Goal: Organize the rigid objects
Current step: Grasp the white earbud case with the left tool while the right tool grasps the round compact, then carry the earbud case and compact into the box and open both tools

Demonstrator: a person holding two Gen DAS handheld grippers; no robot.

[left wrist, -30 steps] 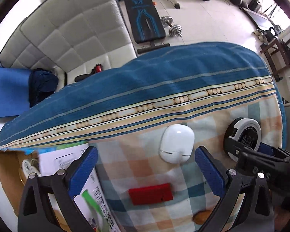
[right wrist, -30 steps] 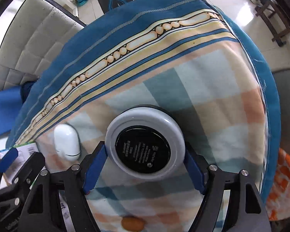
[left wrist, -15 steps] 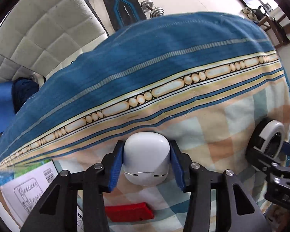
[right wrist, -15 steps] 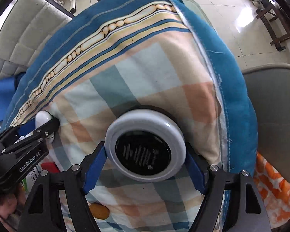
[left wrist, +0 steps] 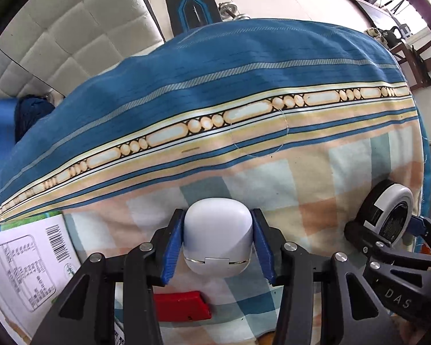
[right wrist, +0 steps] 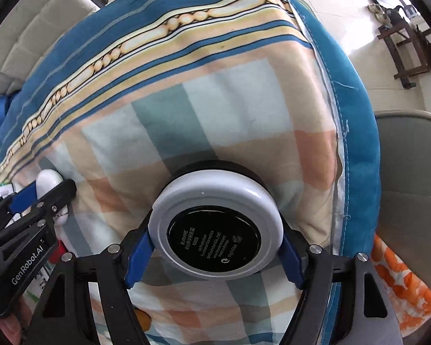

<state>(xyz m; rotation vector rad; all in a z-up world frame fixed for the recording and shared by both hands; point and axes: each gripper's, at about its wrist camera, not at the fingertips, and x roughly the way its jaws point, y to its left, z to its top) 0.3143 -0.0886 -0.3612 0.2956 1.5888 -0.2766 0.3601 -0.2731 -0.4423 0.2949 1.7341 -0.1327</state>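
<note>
Two tools grip: left tool [left wrist: 217, 243] clamps a smooth white rounded case [left wrist: 217, 241]; right tool [right wrist: 214, 254], at 3 o'clock, clamps a glossy round compact [right wrist: 215, 225] over checked cloth [left wrist: 273, 181].

a blue-striped checked cloth [left wrist: 244, 132] fills mid-frame. upper left, a white quilted headboard [left wrist: 71, 28]. top, a bench [left wrist: 189, 3] and dumbbell [left wrist: 232, 11] on pale floor. lower left, a printed box [left wrist: 28, 261].

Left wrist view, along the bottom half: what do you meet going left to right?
White printed box → red block → white case in the left gripper → round compact in the right gripper.
</note>
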